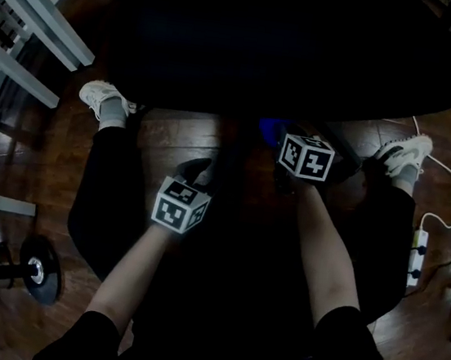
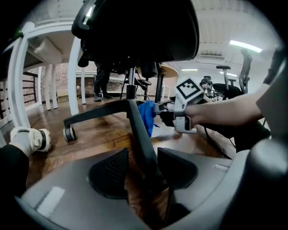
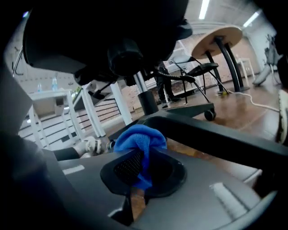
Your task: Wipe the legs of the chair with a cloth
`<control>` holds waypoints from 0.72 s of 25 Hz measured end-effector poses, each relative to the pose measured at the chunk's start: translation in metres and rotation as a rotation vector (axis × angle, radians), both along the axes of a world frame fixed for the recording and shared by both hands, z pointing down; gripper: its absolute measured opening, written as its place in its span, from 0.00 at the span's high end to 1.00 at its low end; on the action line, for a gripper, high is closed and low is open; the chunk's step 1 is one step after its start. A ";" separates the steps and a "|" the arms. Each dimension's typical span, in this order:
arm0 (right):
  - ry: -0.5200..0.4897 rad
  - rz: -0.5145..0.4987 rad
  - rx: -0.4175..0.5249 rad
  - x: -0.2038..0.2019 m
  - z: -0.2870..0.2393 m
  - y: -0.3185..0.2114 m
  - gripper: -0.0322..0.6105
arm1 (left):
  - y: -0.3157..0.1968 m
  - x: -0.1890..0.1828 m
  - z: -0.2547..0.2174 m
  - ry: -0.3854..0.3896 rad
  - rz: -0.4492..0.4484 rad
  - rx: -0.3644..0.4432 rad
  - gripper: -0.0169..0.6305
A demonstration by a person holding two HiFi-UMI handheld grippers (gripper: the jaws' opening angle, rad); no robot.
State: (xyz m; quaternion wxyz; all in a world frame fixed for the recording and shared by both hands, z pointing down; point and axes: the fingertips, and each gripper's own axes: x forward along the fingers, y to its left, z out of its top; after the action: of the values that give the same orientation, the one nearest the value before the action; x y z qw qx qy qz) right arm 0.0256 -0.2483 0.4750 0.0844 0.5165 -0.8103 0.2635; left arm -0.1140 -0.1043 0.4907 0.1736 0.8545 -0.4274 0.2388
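Note:
A black office chair (image 1: 293, 44) fills the top of the head view. One of its dark legs (image 2: 139, 134) runs down from the central column (image 2: 131, 90) and passes between the jaws of my left gripper (image 2: 143, 168). These jaws stand open astride the leg, and floor shows between the left pad (image 2: 110, 173) and the leg. My right gripper (image 3: 146, 167) is shut on a blue cloth (image 3: 137, 139), which is bunched against a chair leg (image 3: 216, 134). The left gripper view shows the cloth (image 2: 146, 117) pressed to the leg's far side. Both grippers (image 1: 198, 171) (image 1: 286, 146) sit low under the seat.
The person's white shoes (image 1: 104, 100) (image 1: 406, 153) stand on the wood floor on either side. There is a white railing (image 1: 31, 26) at left, a weight disc (image 1: 40, 270) at lower left, and a power strip (image 1: 418, 254) with a white cable at right. A castor (image 2: 69, 133) ends another leg.

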 end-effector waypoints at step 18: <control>-0.122 -0.253 0.083 -0.093 0.002 0.090 0.89 | 0.021 -0.023 0.011 0.146 -0.021 0.002 0.65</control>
State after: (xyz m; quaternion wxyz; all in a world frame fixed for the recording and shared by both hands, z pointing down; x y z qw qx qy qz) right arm -0.0673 -0.1585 0.4774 0.0459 0.3965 -0.8827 0.2479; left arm -0.1372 -0.0829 0.5013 0.2060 0.8653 -0.4228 0.1736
